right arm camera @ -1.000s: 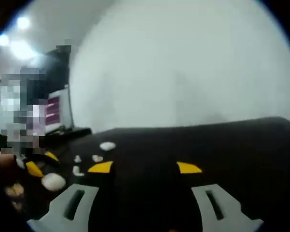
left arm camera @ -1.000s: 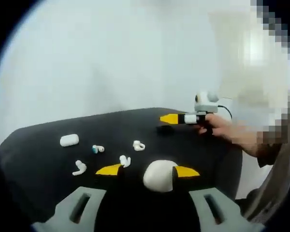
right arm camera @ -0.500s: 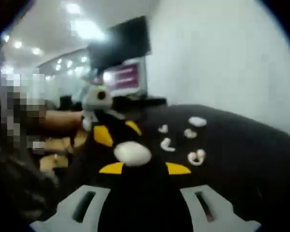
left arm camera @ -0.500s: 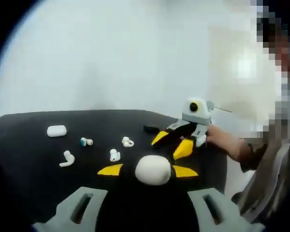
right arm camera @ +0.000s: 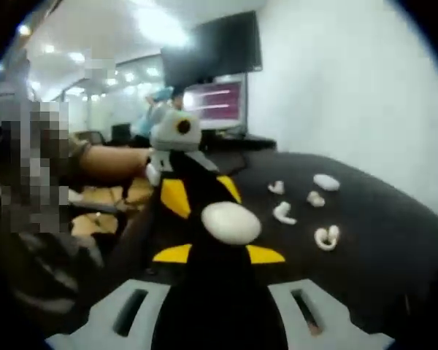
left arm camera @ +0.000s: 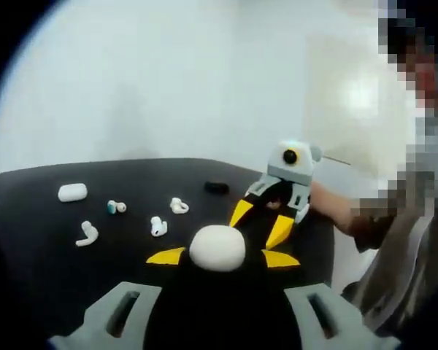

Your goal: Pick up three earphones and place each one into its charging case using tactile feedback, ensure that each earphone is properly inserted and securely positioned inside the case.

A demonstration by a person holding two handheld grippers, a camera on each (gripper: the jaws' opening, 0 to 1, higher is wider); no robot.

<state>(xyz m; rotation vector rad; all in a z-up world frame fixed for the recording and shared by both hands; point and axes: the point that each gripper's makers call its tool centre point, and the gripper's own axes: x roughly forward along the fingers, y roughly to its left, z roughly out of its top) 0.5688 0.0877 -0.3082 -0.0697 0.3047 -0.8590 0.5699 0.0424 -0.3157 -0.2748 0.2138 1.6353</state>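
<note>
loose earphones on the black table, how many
4 small loose earphones: a white stemmed one nearest the table edge, a teal-tipped one beyond, a white one mid-table, and a white looped one. More may be hidden.

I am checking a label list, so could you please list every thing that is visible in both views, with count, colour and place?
Table: one, black top, under everything.
Large oval case: one, white, closed, near edge, in front of both claws.
Small case: one, white, closed, far left in the left gripper view.
Earphones with stems: three, white, loose between the cases.
Small earphone: one, white and teal, beside the small case.
Dark object: one, black, far edge; too blurred to name.
Screens: dark, behind the table in the right gripper view.
Left claw: grey, yellow tips, open, empty.
Right claw: same colours, open, empty.
</note>
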